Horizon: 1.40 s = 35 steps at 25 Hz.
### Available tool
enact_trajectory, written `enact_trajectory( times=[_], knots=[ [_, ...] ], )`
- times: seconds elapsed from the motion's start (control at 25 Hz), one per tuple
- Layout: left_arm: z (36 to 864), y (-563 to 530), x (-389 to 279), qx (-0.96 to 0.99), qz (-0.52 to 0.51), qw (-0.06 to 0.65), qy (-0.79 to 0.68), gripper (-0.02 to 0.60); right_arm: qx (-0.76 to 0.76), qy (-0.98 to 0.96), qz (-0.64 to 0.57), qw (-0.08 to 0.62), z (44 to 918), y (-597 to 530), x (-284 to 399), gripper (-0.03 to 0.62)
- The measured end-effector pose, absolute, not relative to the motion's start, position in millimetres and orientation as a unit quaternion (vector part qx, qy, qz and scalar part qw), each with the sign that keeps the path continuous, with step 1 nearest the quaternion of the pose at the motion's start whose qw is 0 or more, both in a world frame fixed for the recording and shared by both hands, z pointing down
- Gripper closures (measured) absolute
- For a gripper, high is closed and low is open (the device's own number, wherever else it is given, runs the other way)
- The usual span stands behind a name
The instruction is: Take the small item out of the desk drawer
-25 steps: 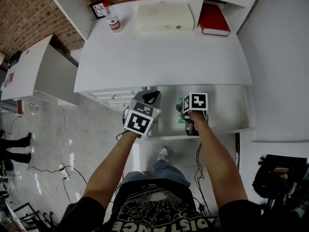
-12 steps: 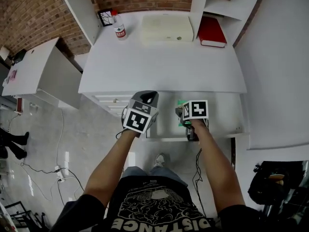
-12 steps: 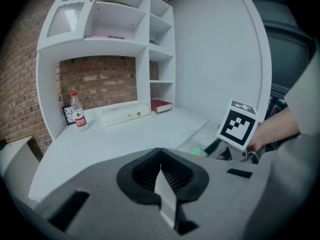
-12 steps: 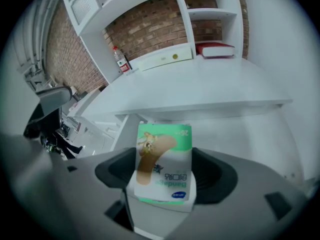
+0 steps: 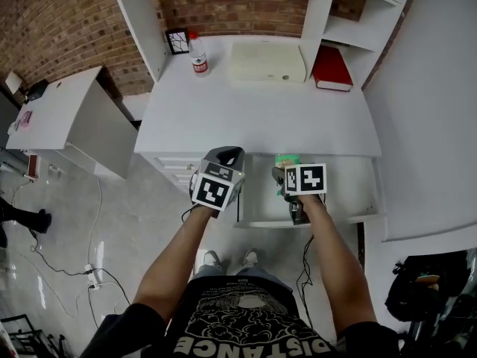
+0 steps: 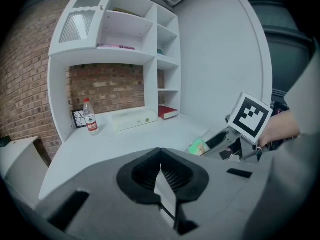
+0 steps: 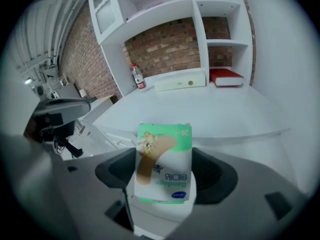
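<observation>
Green bandage box sits clamped in the right hand-held gripper.

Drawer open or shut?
Open: in the head view the drawer sticks out from under the desktop, its inside showing.

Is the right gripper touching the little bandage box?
Touching. The right gripper view shows the right gripper closed on the bandage box, its jaws pressing against both sides.
</observation>
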State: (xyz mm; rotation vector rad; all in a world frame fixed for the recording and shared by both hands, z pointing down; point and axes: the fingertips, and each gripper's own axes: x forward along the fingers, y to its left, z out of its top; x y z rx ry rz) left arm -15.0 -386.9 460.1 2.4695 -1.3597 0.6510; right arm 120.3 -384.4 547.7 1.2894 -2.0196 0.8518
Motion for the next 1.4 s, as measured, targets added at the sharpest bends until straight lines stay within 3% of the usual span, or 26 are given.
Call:
enact_trajectory(
  times=[0.76, 1.4],
  knots=[
    [405.2, -389.2, -105.1, 0.856, 0.192, 0.082, -0.473, 0.580, 0.522, -0.815, 0.189, 0.163, 405.2, -401.2, 26.0, 0.247],
    [359.8, -390.7, -180.4, 0.855, 0.156, 0.048, -0.492, 0.580, 0.559, -0.819, 0.082, 0.094, 326.2, -393.7, -28.5, 0.247]
  ],
)
